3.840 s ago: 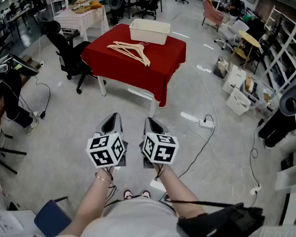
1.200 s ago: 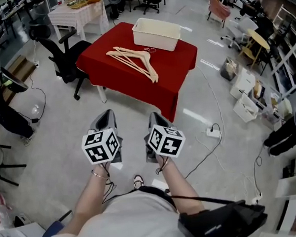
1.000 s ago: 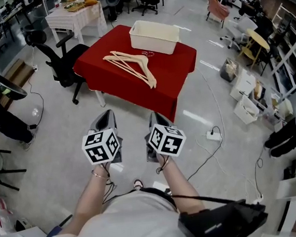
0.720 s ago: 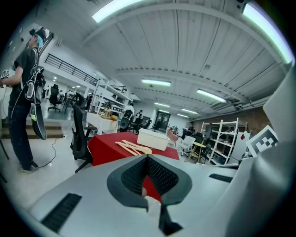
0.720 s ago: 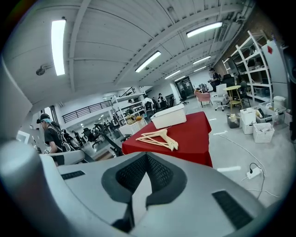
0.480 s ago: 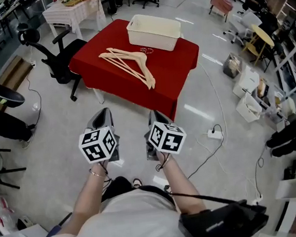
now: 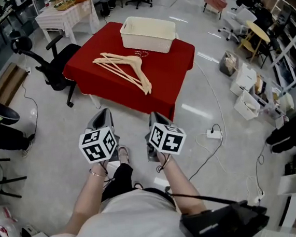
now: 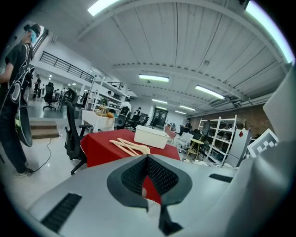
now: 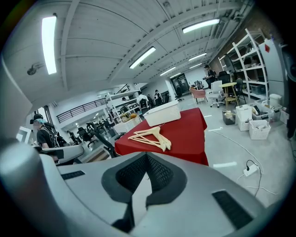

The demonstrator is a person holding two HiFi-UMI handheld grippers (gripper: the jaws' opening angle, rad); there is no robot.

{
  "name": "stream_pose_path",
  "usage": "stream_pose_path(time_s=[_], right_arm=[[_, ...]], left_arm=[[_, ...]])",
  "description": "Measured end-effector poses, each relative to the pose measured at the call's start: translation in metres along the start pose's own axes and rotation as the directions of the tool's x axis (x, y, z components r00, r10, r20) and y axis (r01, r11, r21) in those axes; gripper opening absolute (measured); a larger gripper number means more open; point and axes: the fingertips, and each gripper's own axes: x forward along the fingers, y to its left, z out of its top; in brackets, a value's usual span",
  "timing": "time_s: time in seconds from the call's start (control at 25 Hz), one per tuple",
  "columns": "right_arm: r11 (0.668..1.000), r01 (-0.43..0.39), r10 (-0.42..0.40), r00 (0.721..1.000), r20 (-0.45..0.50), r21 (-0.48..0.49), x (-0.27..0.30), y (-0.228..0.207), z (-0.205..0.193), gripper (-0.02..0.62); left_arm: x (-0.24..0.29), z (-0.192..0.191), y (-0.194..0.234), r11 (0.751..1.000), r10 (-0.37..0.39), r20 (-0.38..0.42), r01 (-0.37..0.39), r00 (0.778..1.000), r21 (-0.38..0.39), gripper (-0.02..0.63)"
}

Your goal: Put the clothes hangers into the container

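Open workshop floor (image 7: 46,146) surrounds a red-draped desk (image 7: 170,66), with a black chair (image 7: 43,57) just off its left edge. Wooden hangers (image 7: 130,65) lie piled near the desk's middle, reaching toward the near edge, and the white container (image 7: 148,34) stands at the far edge, close to them but apart. Over the floor, well short of the desk, the left hand-held gripper (image 7: 102,114) and right hand-held gripper (image 7: 153,116) hang side by side, each with its jaws together on nothing.

Head view overhead; all views share table (image 7: 172,61).
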Motion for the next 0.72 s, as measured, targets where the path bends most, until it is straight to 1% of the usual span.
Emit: stream_pose_path(time_s=[0.2,0.36,0.52,0.72], right_arm=[[1.000,0.017,-0.017,1.000,0.017,0.006,0.027,-0.006,0.021,0.016],[1.000,0.020,-0.020,0.999,0.027,0.000,0.058,-0.003,0.040,0.016],[0.999,0.041,-0.041,0.999,0.024,0.001,0.089,-0.006,0.054,0.016],[0.998,0.069,-0.068,0.998,0.016,-0.002,0.131,0.000,0.076,0.016]], left_arm=[[0.036,0.017,0.001,1.000,-0.027,0.010,0.027,1.000,0.010,-0.001],[0.071,0.032,0.011,0.999,-0.044,0.016,0.044,0.999,0.008,-0.001],[0.107,0.041,0.023,0.998,-0.059,0.001,0.059,0.998,0.000,-0.002],[0.154,0.061,0.042,0.997,-0.081,-0.015,0.081,0.997,-0.010,-0.002]])
